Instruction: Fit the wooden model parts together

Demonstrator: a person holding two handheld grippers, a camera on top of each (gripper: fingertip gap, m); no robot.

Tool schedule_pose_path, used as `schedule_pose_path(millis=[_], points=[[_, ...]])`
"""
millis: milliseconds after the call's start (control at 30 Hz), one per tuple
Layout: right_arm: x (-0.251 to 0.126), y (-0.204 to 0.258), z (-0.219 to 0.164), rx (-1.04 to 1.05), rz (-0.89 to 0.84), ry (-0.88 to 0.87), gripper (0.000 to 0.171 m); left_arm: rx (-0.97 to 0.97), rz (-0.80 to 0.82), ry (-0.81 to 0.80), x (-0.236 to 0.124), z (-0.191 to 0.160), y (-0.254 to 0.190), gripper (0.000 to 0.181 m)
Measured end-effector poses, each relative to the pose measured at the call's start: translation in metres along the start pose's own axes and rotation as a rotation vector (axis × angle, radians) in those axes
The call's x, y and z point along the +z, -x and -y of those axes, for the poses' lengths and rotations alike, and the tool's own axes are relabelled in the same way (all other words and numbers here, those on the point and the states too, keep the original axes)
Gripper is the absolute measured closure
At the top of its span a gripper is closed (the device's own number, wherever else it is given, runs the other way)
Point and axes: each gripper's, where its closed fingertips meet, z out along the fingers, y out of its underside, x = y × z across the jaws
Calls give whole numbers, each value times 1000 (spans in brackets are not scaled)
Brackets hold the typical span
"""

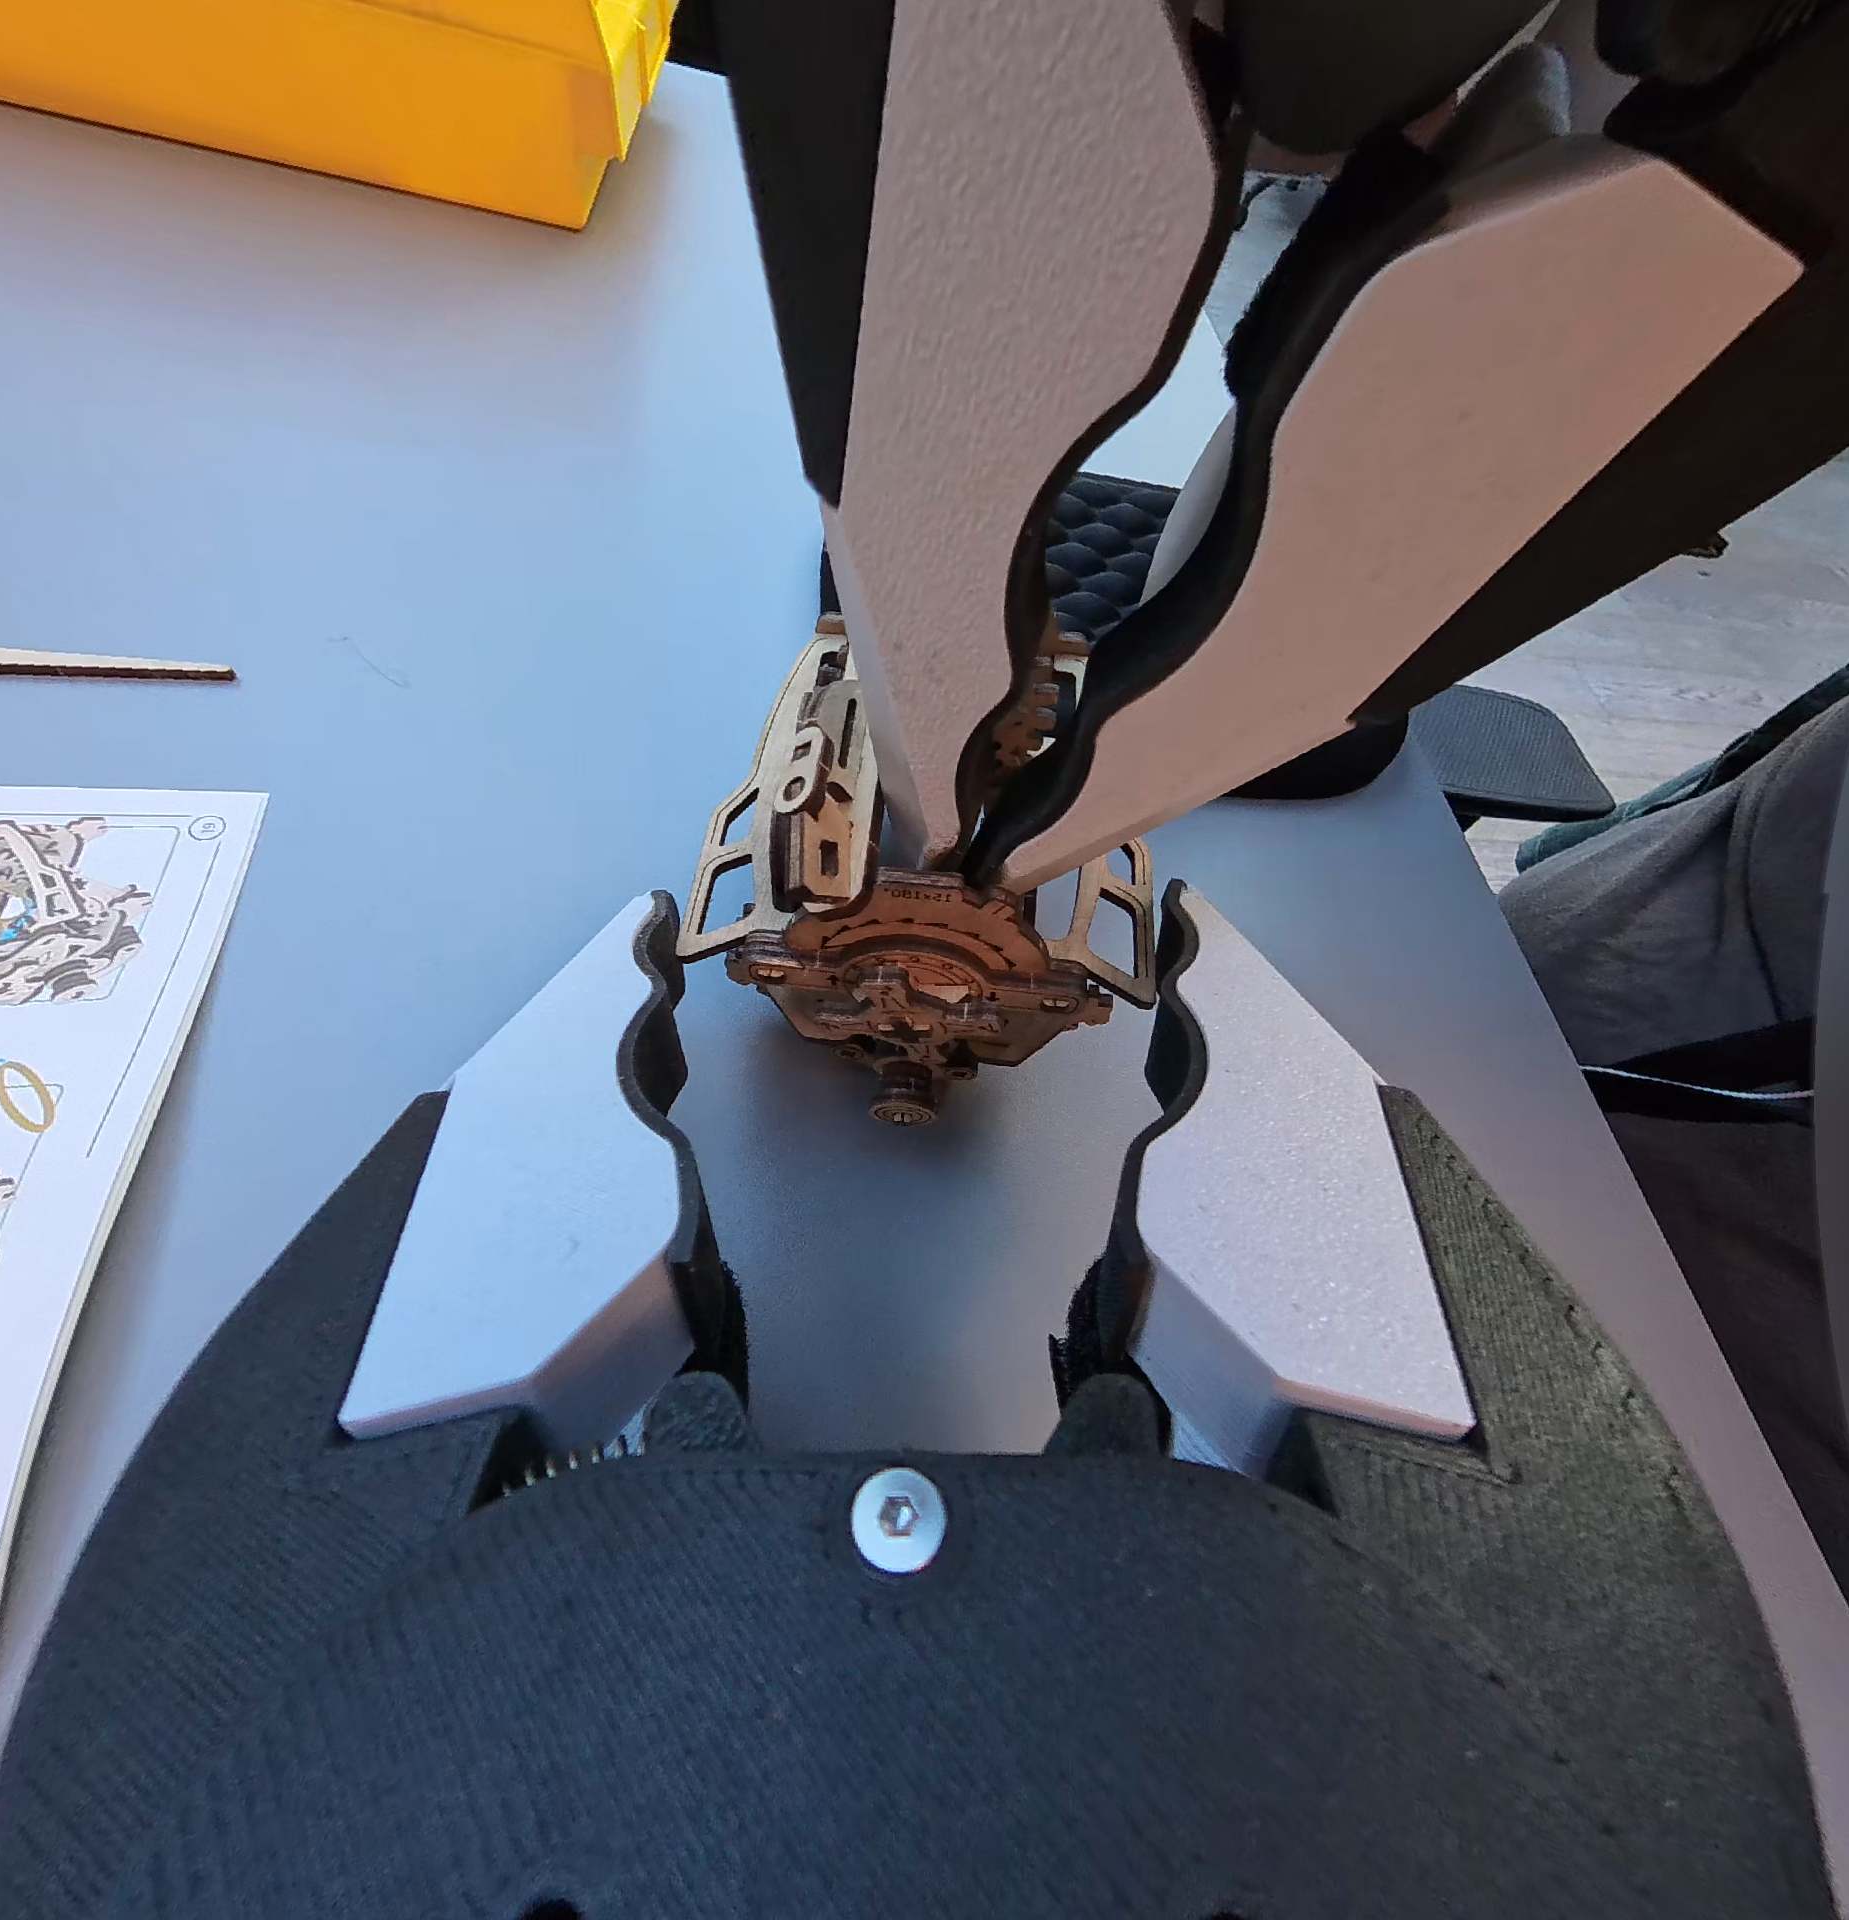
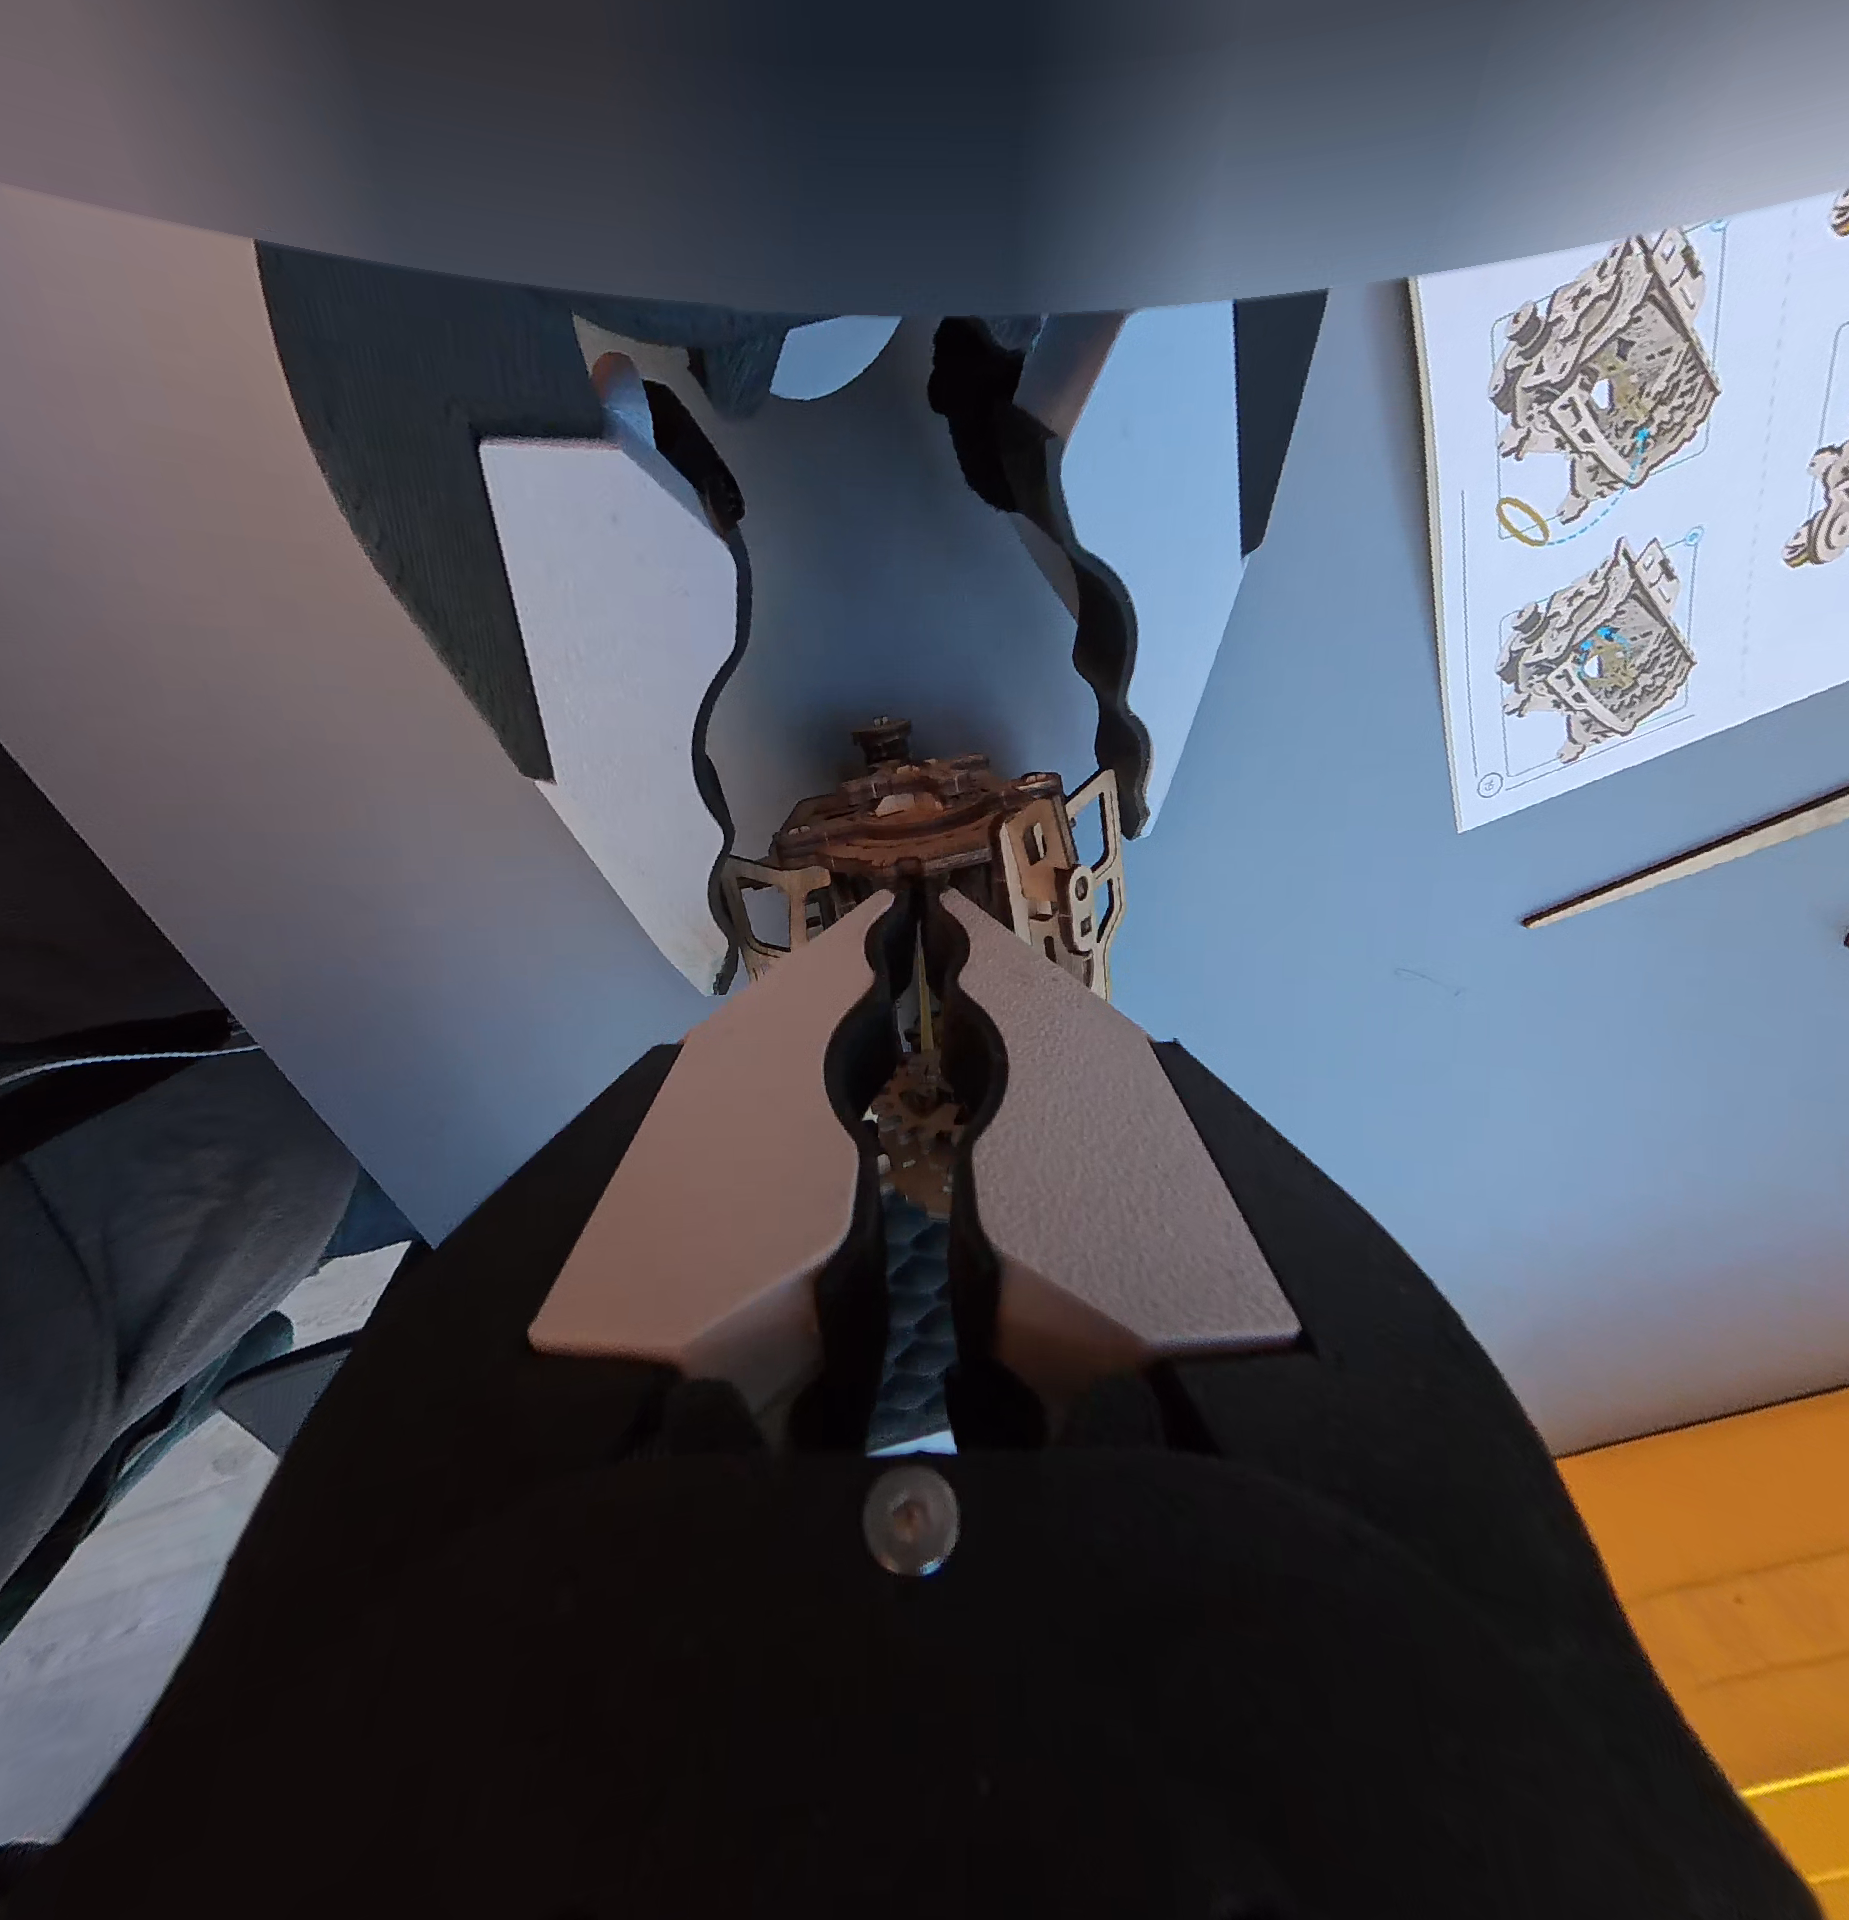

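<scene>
A small brown wooden model (image 1: 899, 966) with a dial face and a knob rests near the corner of the grey table (image 1: 380, 416). My left gripper (image 1: 915, 925) stands wide, with its fingertips (image 1: 665, 935) against the model's two pale side frames. My right gripper (image 1: 961, 857) comes down from above, shut, with its tips at the model's top edge. In the right wrist view the right gripper (image 2: 915, 904) pinches a thin yellowish band (image 2: 927, 992) that runs down to the model's gears (image 2: 915, 1112). The model (image 2: 899, 810) sits between the left gripper's fingers (image 2: 608, 623).
An instruction sheet (image 1: 89, 987) lies at the left; it also shows in the right wrist view (image 2: 1626, 520). A thin wooden strip (image 1: 99, 665) lies beside it. A yellow bin (image 1: 380, 83) stands at the back. The table edge and a black chair (image 1: 1502, 748) are close on the right. Only a small space, under 4 cm, lies between the two pairs of fingers.
</scene>
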Motion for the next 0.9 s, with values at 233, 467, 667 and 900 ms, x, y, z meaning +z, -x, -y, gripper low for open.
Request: schedule_pose_path(millis=[233,467,667,900], points=[[1,1,-2,-15,17,33,171,0,-2,0,0,0,0,91],[0,0,-1,3,17,-14,171,-4,-3,-1,0,0,0,91],[-2,-1,1,-13,6,-25,171,7,3,-1,0,0,0,91],[-2,-1,1,-31,-6,21,171,11,7,-1,0,0,0,91]])
